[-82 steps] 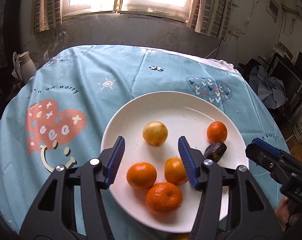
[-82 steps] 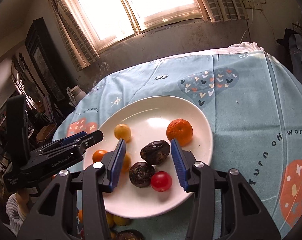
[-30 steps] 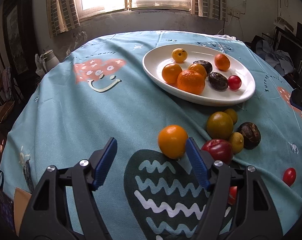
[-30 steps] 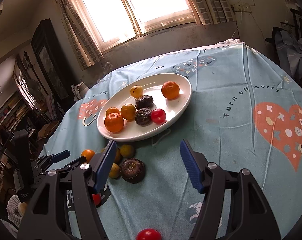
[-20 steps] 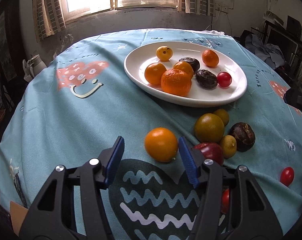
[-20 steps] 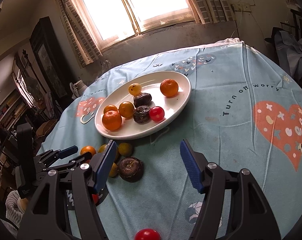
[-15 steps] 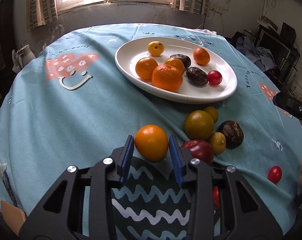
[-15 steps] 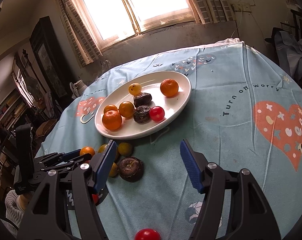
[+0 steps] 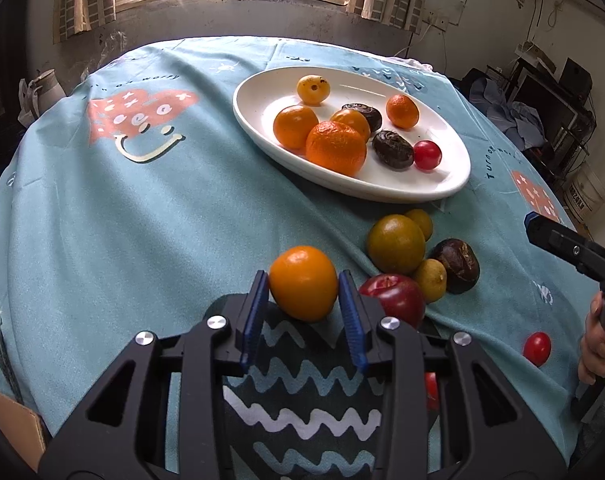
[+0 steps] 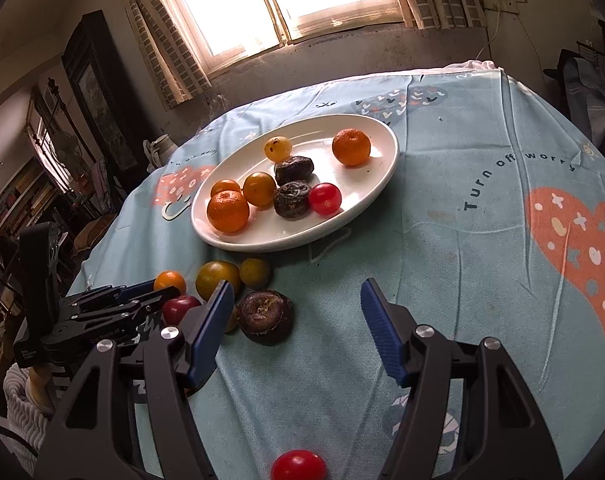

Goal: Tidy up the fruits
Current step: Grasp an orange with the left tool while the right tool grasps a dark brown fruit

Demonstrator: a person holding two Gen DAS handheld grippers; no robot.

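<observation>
Jaws of the left gripper (image 9: 303, 292) are clenched on a loose orange (image 9: 303, 282) that sits on the cloth-covered counter (image 9: 142, 216), blue pads touching both its sides. Just beside it to the right lies a red apple (image 9: 394, 298), then a greenish citrus (image 9: 396, 244), two small yellow fruits and a dark wrinkled fruit (image 9: 458, 266). Farther off, the white plate (image 9: 382, 190) holds oranges, dark fruits and a cherry tomato (image 9: 427, 155). The right gripper (image 10: 296, 300) hangs released above bare cloth, near the wrinkled fruit.
</observation>
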